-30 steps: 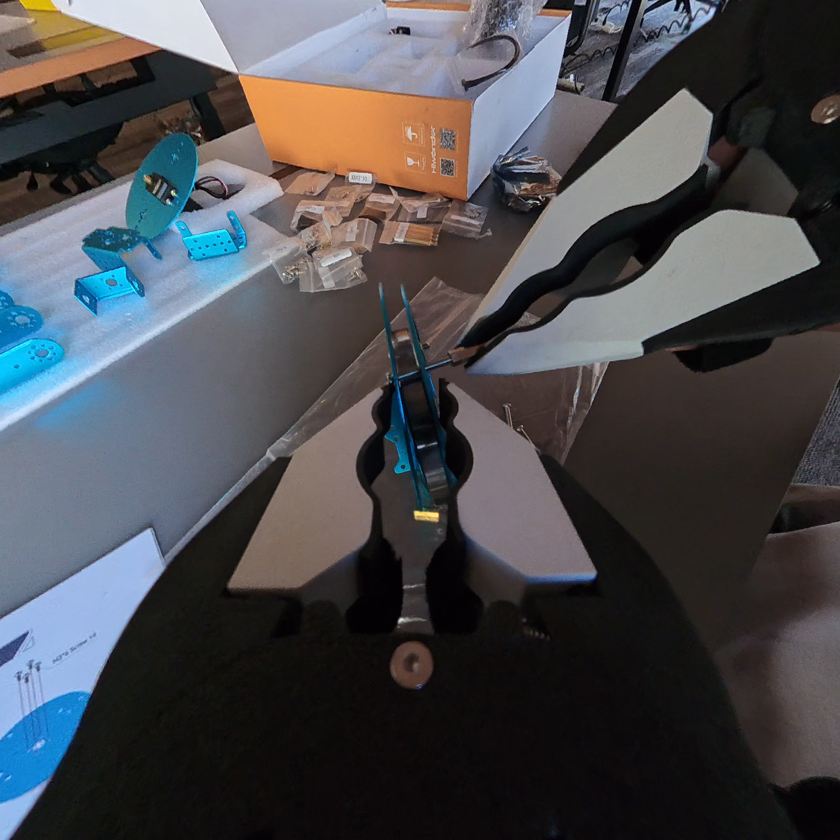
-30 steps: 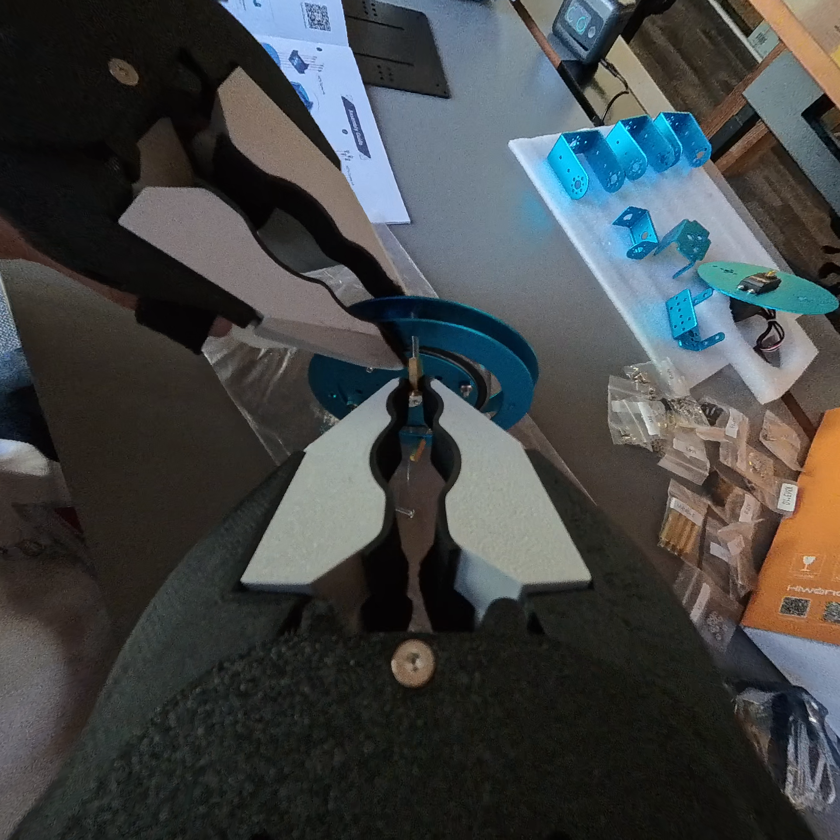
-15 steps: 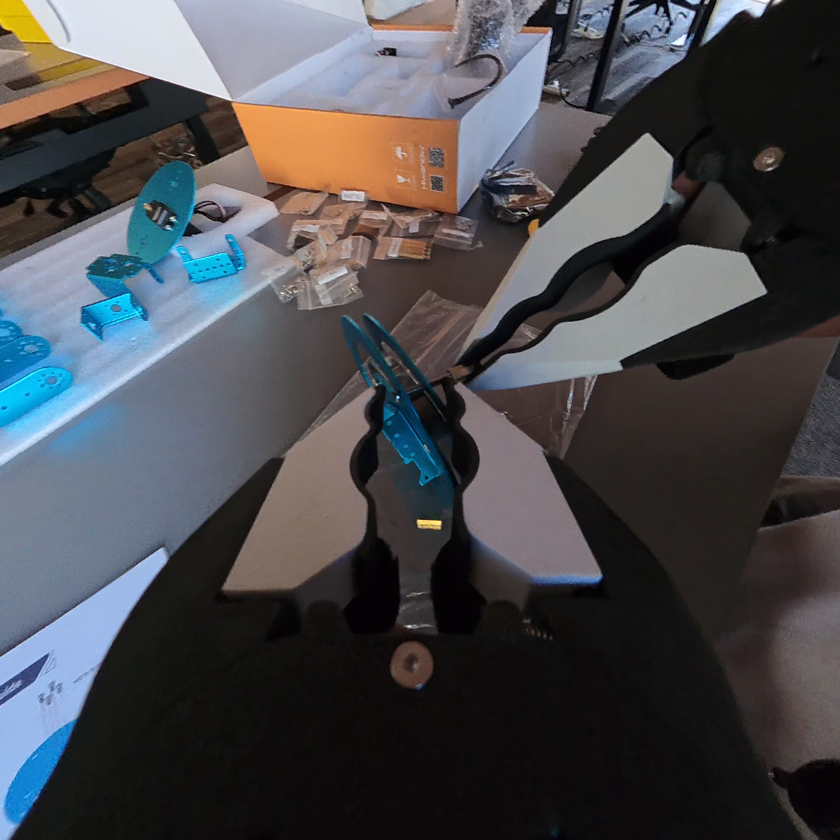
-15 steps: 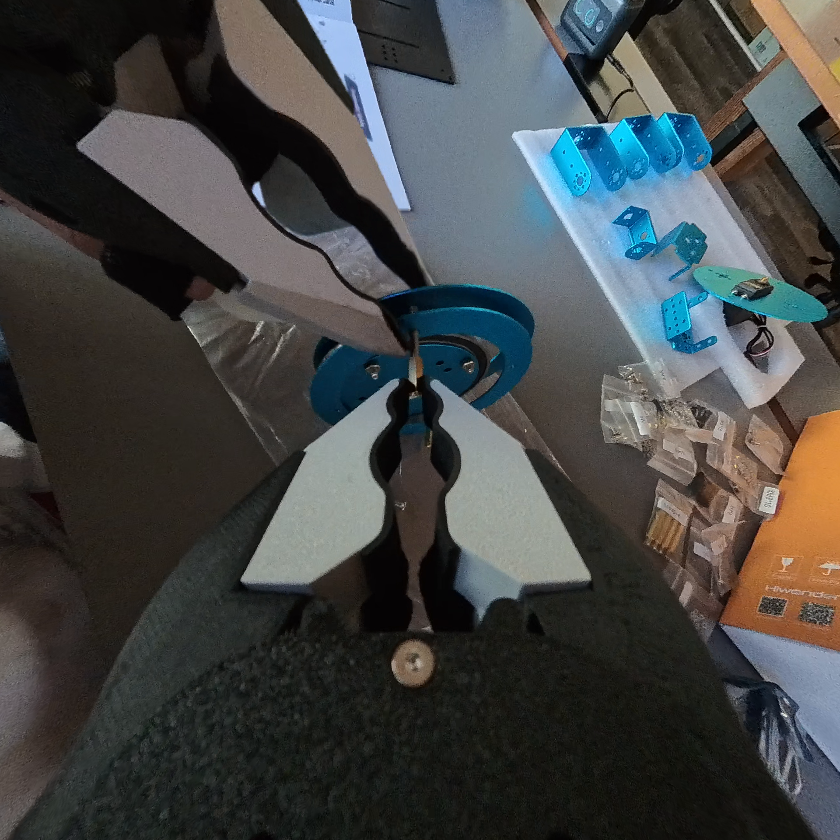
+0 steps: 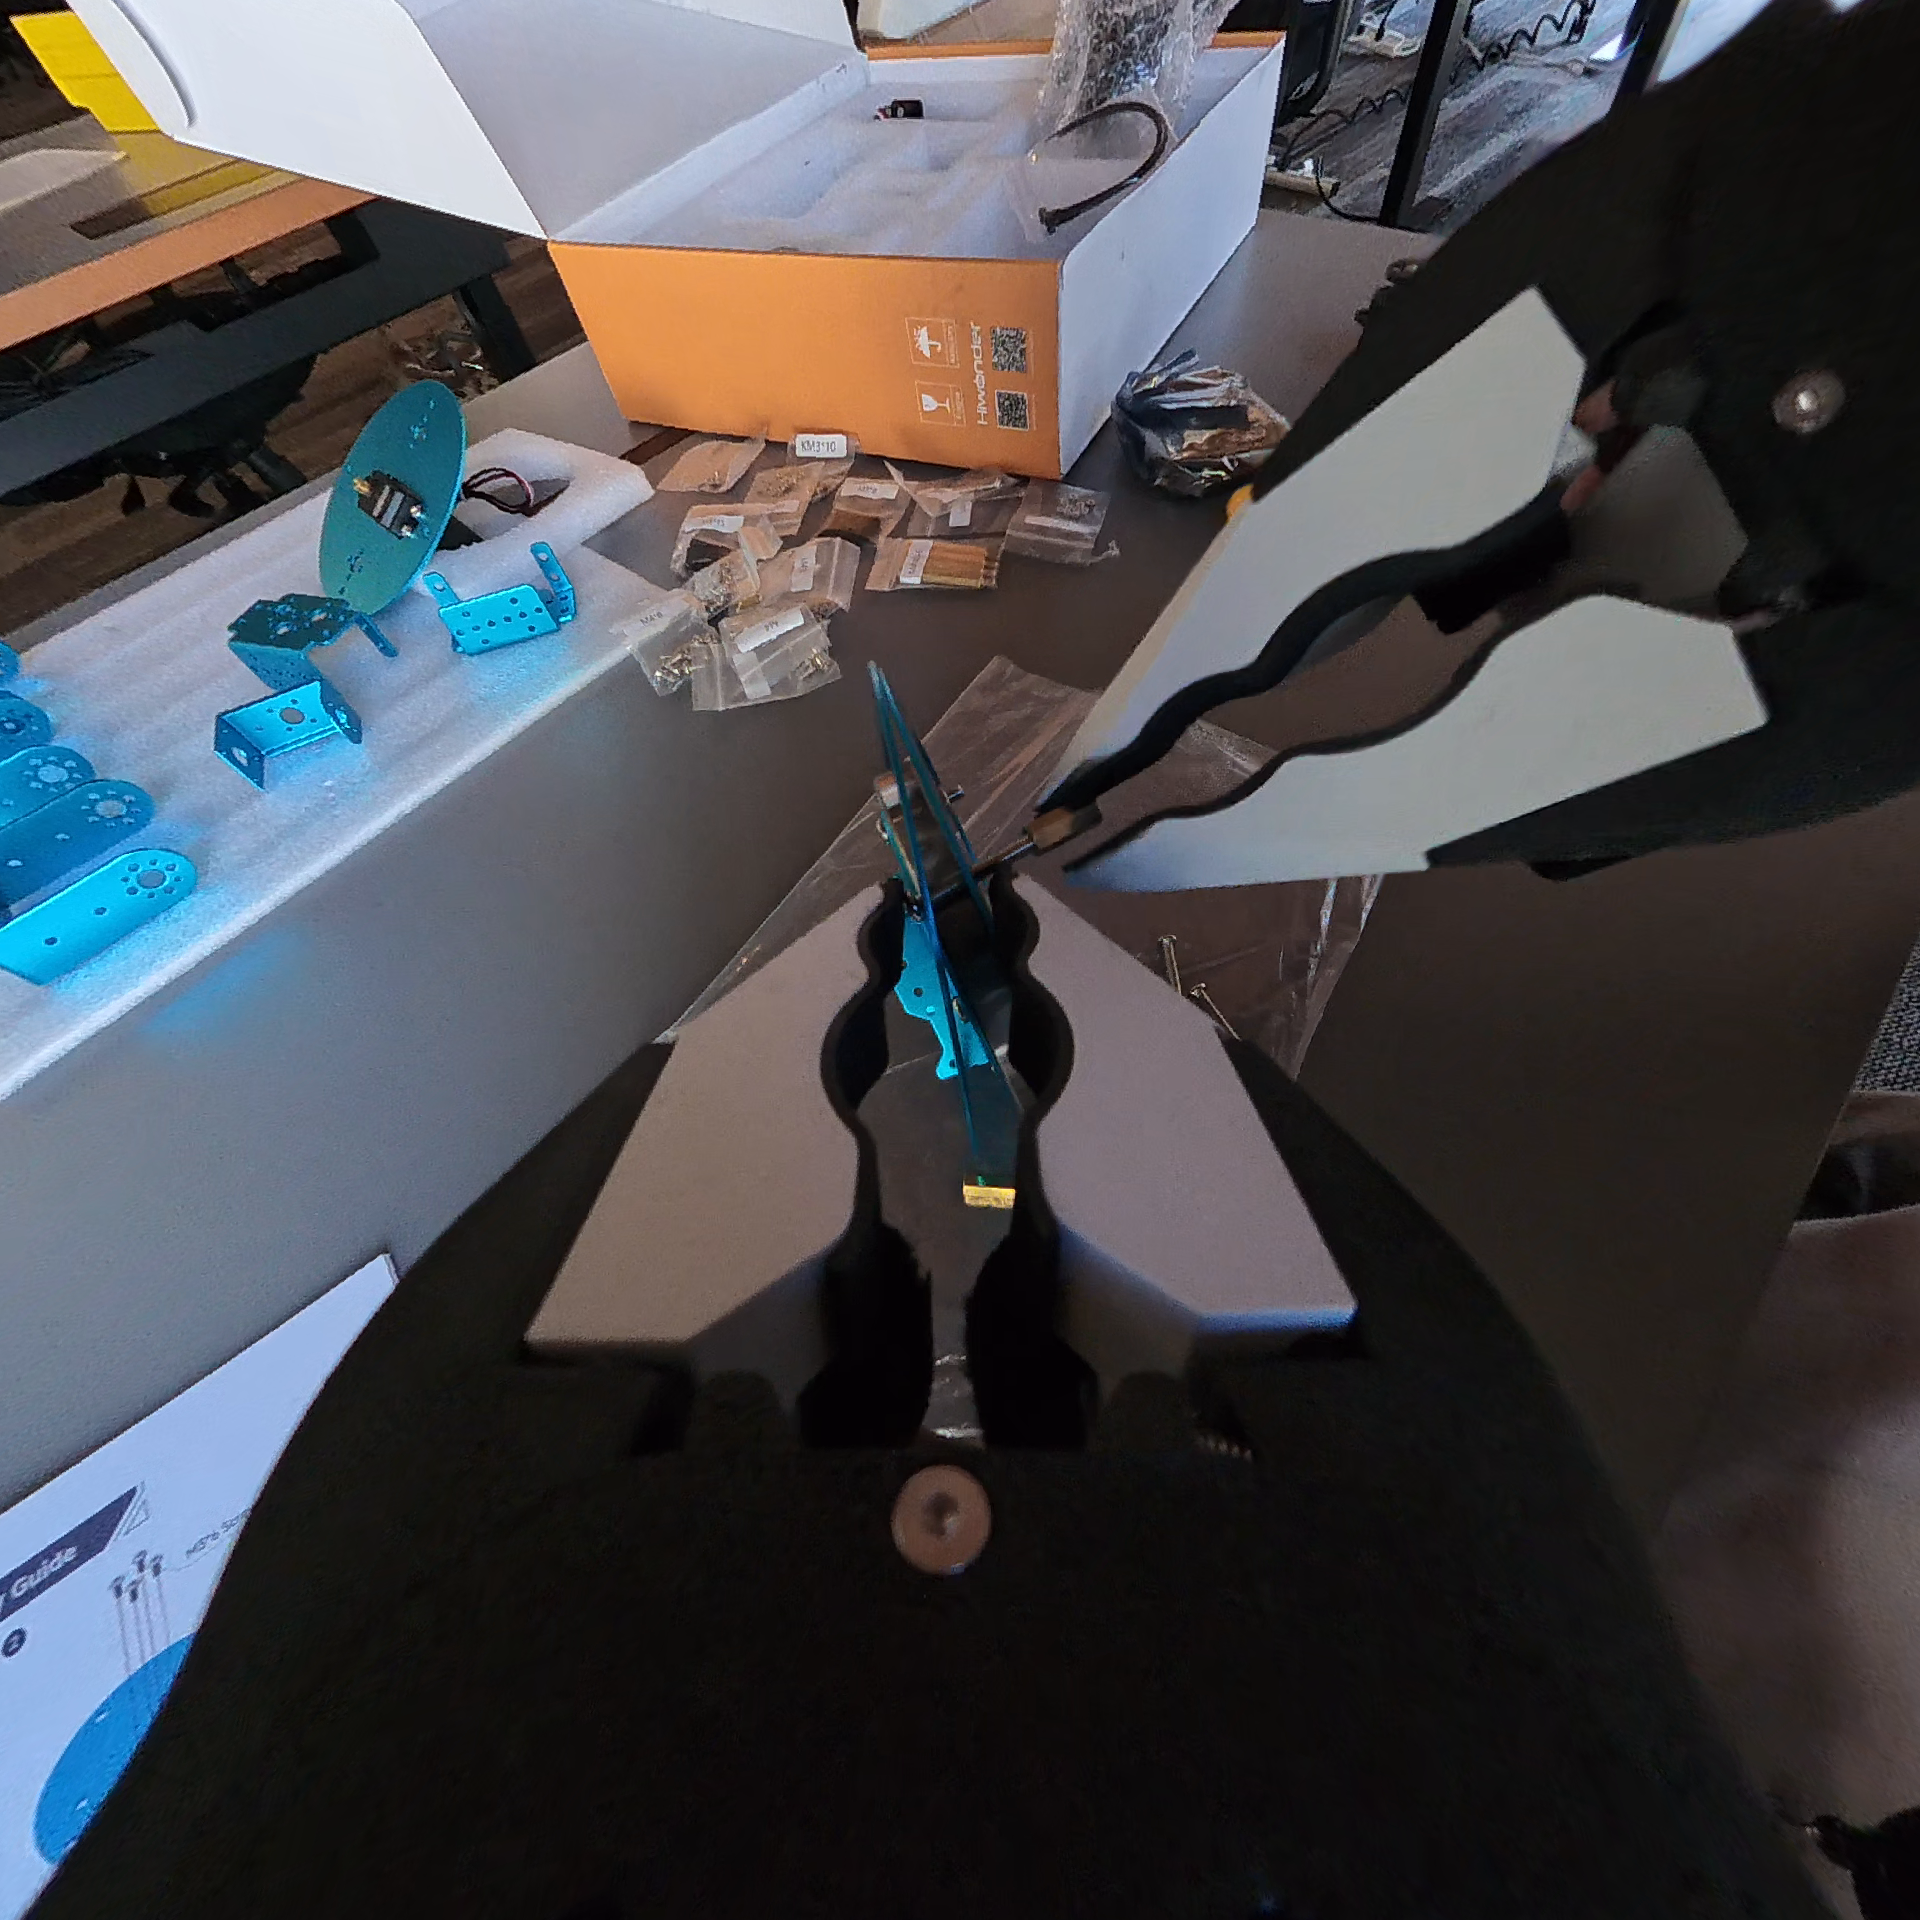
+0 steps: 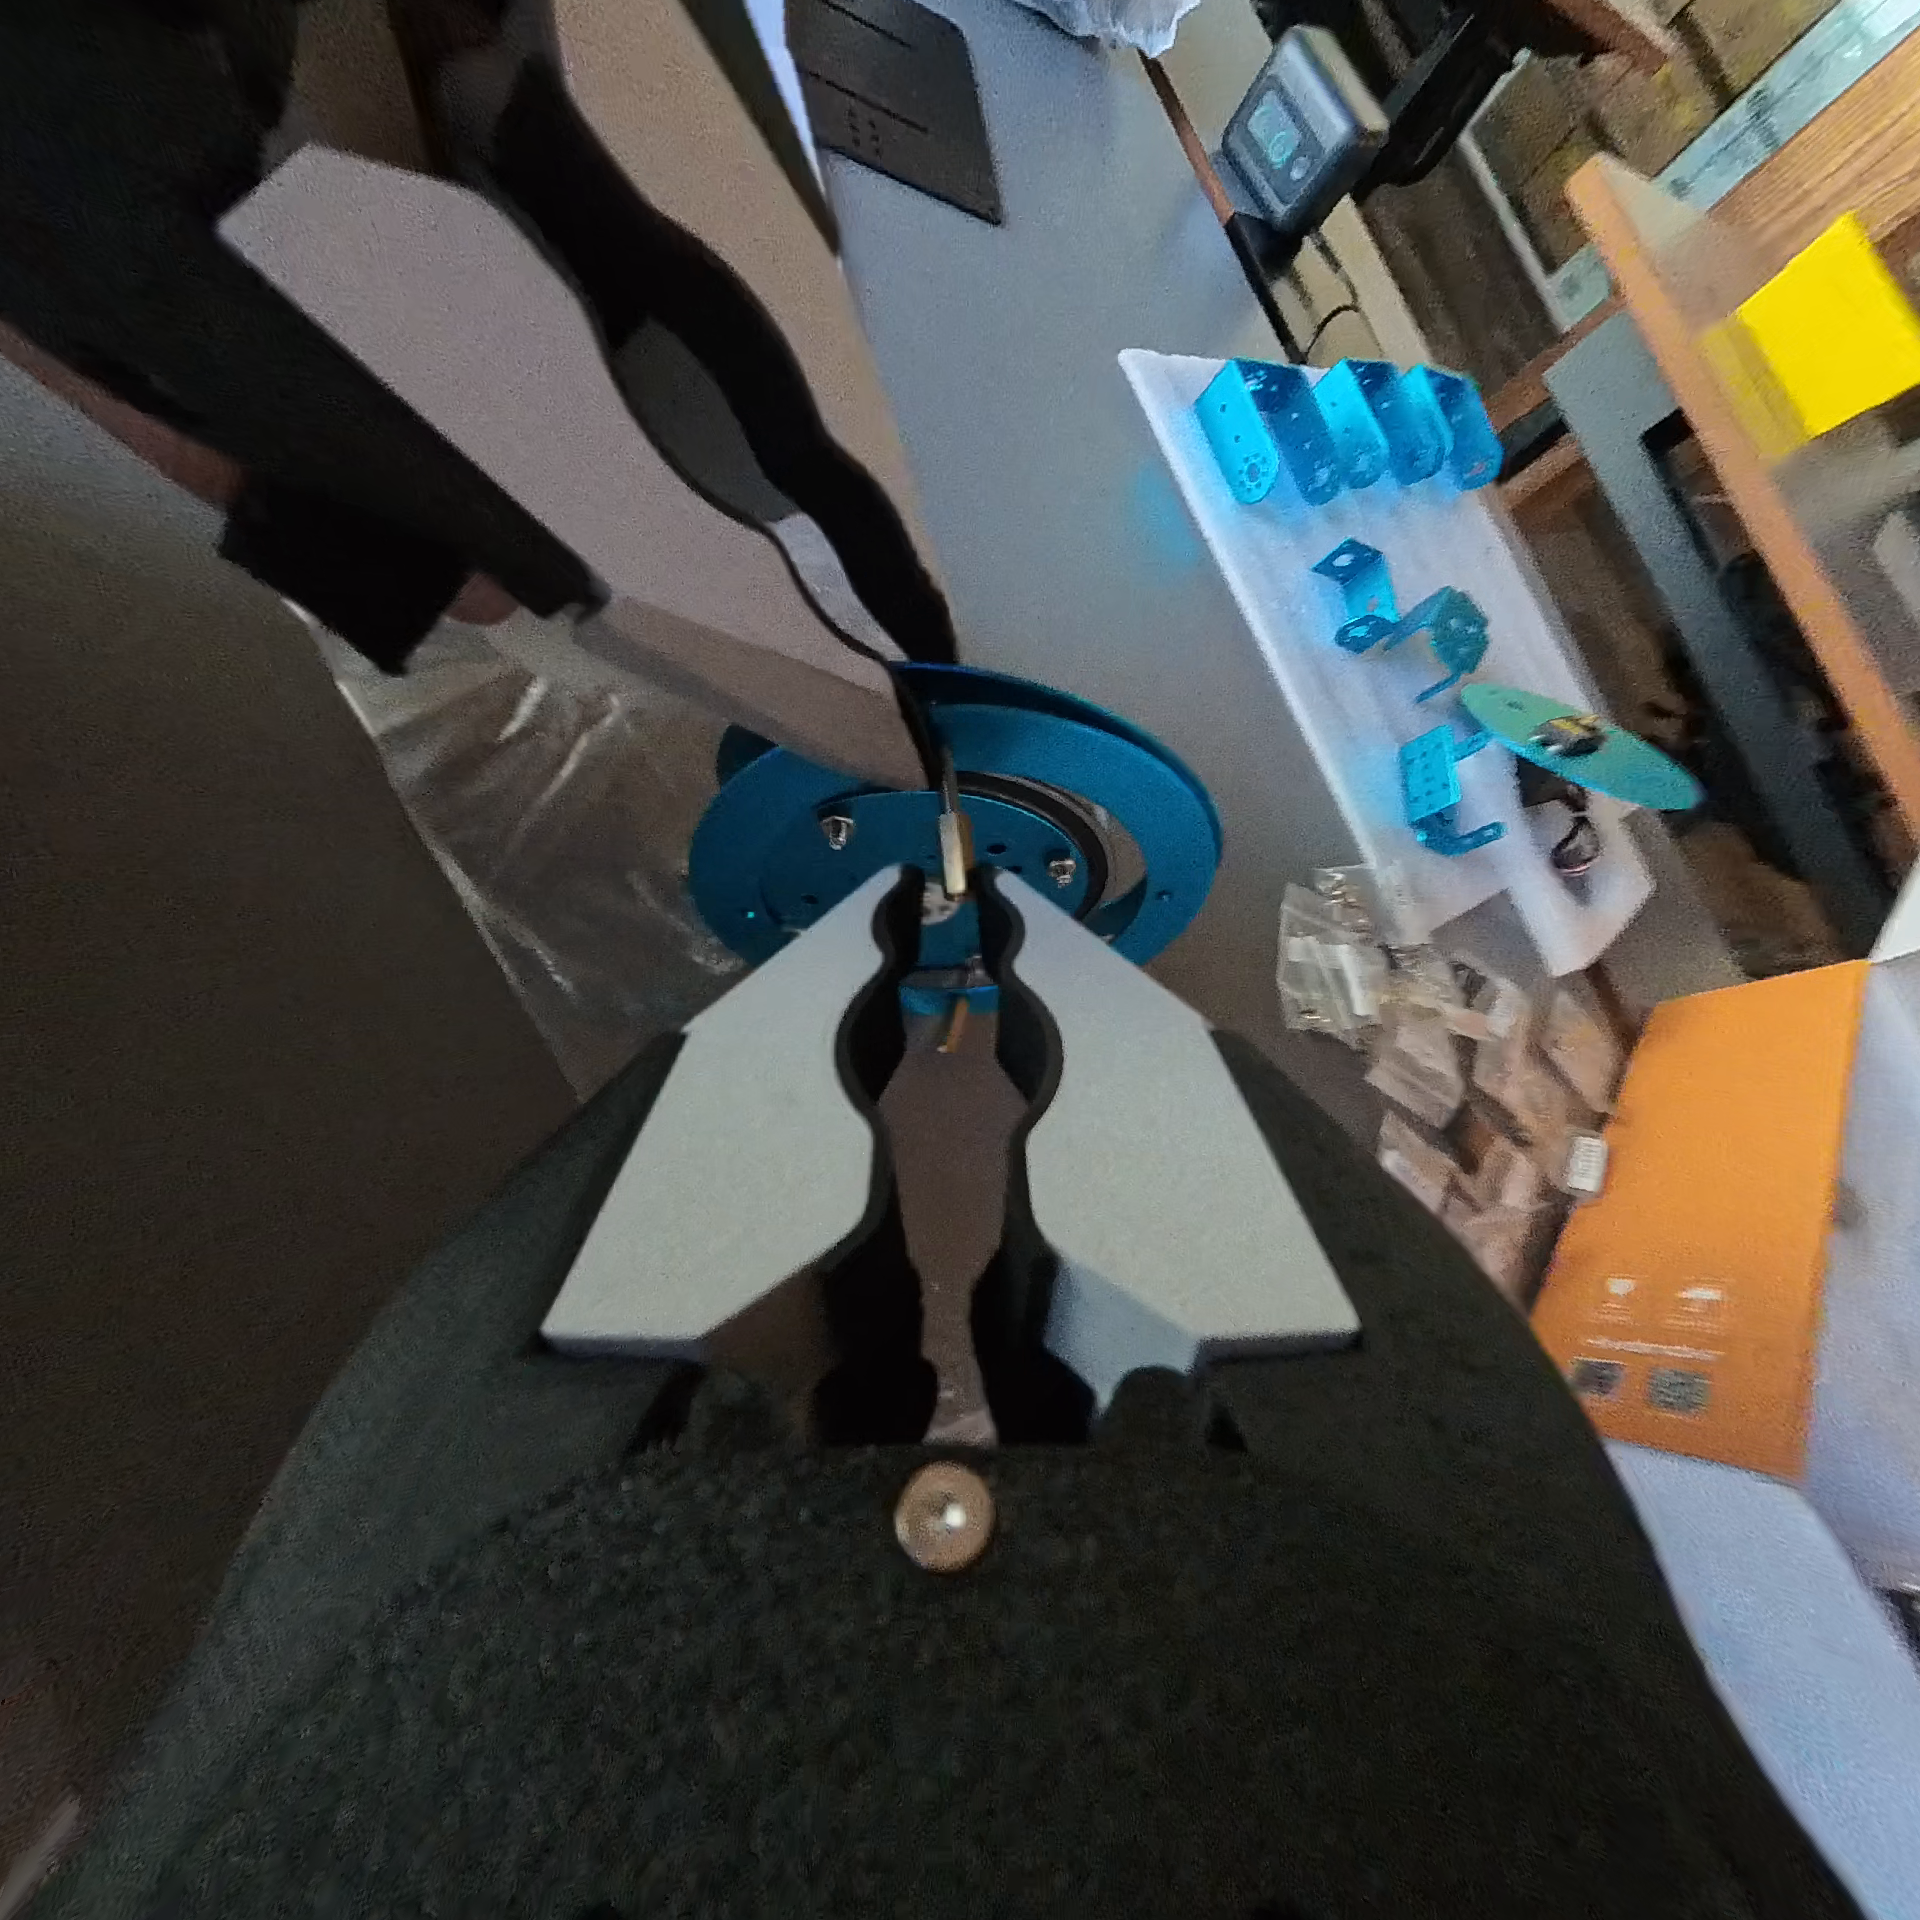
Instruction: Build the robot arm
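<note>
Blue disc assembly [image 5: 925, 831] sat edge-on between the fingers of the left claw [image 5: 940, 894], two round plates stacked with a gap, held above a clear plastic bag [image 5: 997, 727] on the grey worktop [image 5: 468, 987]. Left claw was pressed onto the assembly's rim. Right claw [image 5: 1055, 842] came in from the right, nearly closed, pinching a small brass standoff [image 5: 1058, 828] with its end at the plate face. In the right wrist view the assembly [image 6: 1039, 790] showed its face, the standoff [image 6: 953, 852] just past the claw's [image 6: 951, 883] tips.

Worktop also carried a white foam sheet [image 5: 208, 810] with blue brackets [image 5: 499, 613], small hardware bags [image 5: 831, 561], an open orange-and-white box [image 5: 810, 332] and a printed sheet [image 5: 125, 1558]. Wood shelving [image 6: 1714, 312] and dark flooring lay beyond.
</note>
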`<state>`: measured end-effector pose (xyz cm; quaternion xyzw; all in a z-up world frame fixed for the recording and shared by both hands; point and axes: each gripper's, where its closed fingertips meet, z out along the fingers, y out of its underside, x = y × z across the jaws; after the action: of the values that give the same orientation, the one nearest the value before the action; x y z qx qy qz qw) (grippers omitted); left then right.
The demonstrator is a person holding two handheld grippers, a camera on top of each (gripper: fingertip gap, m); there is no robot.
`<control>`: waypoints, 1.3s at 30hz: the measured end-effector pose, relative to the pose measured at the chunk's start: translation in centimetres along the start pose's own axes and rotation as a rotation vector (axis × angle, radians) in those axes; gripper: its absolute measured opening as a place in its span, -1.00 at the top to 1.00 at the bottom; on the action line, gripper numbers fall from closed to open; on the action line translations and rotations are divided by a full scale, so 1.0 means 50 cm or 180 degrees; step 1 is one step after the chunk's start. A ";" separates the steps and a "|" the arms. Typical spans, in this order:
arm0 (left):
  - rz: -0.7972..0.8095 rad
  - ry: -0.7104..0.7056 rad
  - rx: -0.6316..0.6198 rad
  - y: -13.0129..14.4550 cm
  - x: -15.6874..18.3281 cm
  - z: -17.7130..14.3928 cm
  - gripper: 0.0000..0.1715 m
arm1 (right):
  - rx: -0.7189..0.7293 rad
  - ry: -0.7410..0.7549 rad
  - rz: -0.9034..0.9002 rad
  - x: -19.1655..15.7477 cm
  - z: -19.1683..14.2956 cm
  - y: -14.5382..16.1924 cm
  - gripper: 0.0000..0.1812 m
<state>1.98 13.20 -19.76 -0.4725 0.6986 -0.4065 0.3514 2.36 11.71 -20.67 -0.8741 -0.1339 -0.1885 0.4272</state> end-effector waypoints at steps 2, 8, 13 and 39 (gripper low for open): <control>0.0015 -0.0007 -0.0012 0.001 0.000 0.000 0.82 | -0.0041 0.0306 -0.0422 0.007 0.000 0.000 0.95; 0.0081 -0.0008 -0.0026 0.005 0.001 -0.001 0.82 | -0.0009 -0.0508 0.0542 -0.006 -0.001 -0.001 0.95; 0.0096 -0.0022 -0.0001 0.006 0.004 -0.001 0.82 | 0.0227 -0.2716 0.3559 -0.033 -0.015 -0.013 0.96; 0.0150 -0.0030 -0.0006 0.010 0.010 0.000 0.82 | 0.0287 -0.2331 0.2904 -0.037 -0.004 -0.016 0.96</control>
<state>1.62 12.86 -20.25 -0.4581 0.7082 -0.3953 0.3637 0.35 11.90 -20.85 -0.8325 0.1091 0.3347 0.4279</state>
